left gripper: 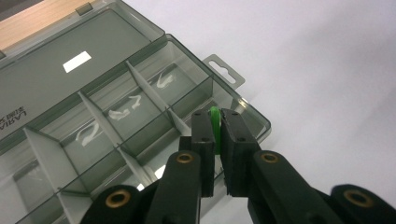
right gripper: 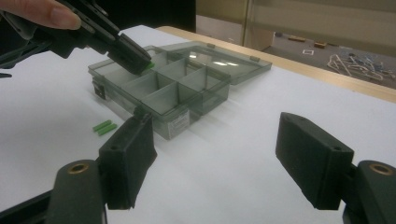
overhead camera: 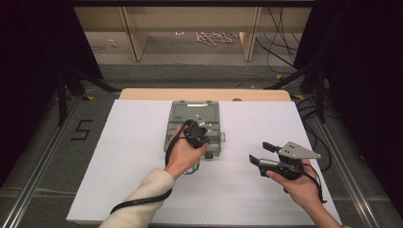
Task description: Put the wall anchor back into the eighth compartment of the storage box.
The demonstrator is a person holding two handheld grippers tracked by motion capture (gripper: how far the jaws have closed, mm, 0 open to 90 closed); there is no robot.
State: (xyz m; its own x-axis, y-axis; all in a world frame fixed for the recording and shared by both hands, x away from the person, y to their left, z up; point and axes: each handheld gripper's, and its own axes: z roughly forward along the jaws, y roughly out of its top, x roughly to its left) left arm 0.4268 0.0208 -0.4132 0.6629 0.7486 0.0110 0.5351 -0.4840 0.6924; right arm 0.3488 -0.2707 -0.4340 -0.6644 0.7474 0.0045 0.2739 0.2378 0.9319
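1. The left gripper (left gripper: pixel 215 140) has its two black jaws pressed on a small green plastic piece (left gripper: pixel 214 122), which stands thin and upright between the pads.
2. This green piece is held over the near corner of a transparent grey plastic compartment box (left gripper: pixel 140 100), just above one of its compartments.
3. The box lies on the white table sheet (overhead camera: pixel 138 156) with its flat lid (overhead camera: pixel 192 111) opened back, towards the far edge of the table.
4. The right gripper (right gripper: pixel 212 156) has its jaws spread wide, and nothing is between them.
5. It is held above the sheet, well apart from the box.
6. Two more small green pieces (right gripper: pixel 104 127) lie on the sheet, just beside the box.
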